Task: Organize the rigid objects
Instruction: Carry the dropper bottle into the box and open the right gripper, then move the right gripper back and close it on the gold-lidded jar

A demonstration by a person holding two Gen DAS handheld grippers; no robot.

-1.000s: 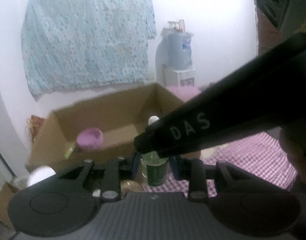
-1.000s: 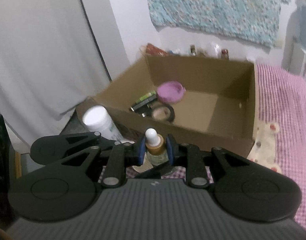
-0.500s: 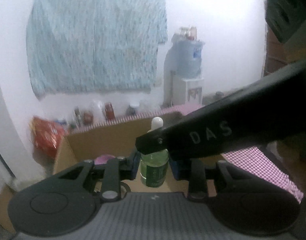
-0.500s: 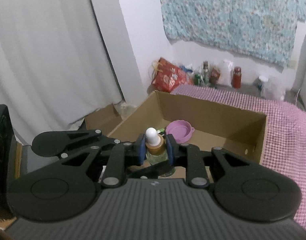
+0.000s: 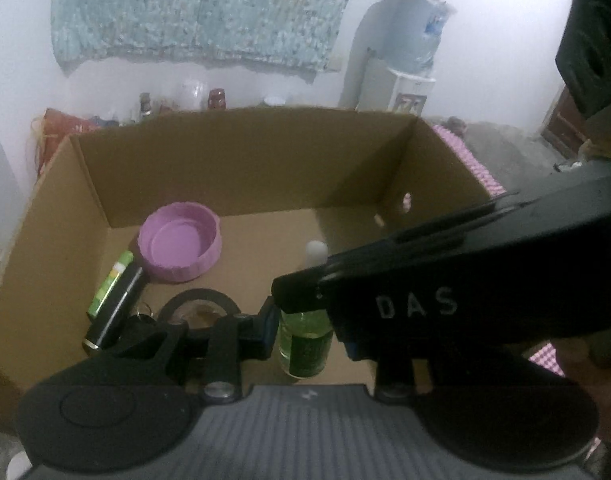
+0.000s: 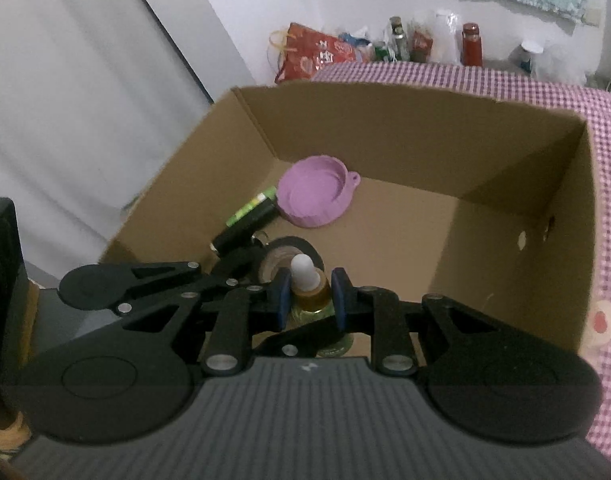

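Cardboard box (image 5: pixel 241 168): open-topped, brown, walls upright; it stands on the checked cloth and fills the middle of both wrist views (image 6: pixel 417 136).
Checked cloth (image 6: pixel 609 208): pink-and-white weave, visible beside and behind the box on its right side.
Right gripper (image 6: pixel 308 300): held over the near edge of the box; its blue-padded fingers (image 6: pixel 282 294) are closed in against the neck of the dropper bottle, one pad on each side. In the left wrist view its black body, lettered DAS (image 5: pixel 465 292), crosses in front of the left gripper.
Left gripper (image 5: pixel 305 332): held low over the near part of the box floor; its fingers are drawn in to a narrow gap around the lower body of the same bottle. The left pad (image 5: pixel 267 326) sits against the glass; the right pad is largely hidden by the other tool.
Pink lid (image 5: pixel 179 248): round, shallow, open side up, lying on the box floor toward the back left (image 6: pixel 315 196); a small loop shows on its rim in the right wrist view.
Tape roll (image 5: pixel 199 308): dark ring lying flat on the box floor, near the front left, partly hidden by the gripper linkages (image 6: pixel 289 254).
Black tube (image 5: pixel 113 308): lies on the floor left of the lid, with a green-labelled item (image 5: pixel 111 284) alongside it, touching or nearly so.
Dropper bottle (image 5: pixel 305 344): upright, clear glass with greenish contents, amber collar and white rubber bulb (image 6: pixel 303 268); held inside the box opening by both grippers. Whether its base touches the floor cannot be told.
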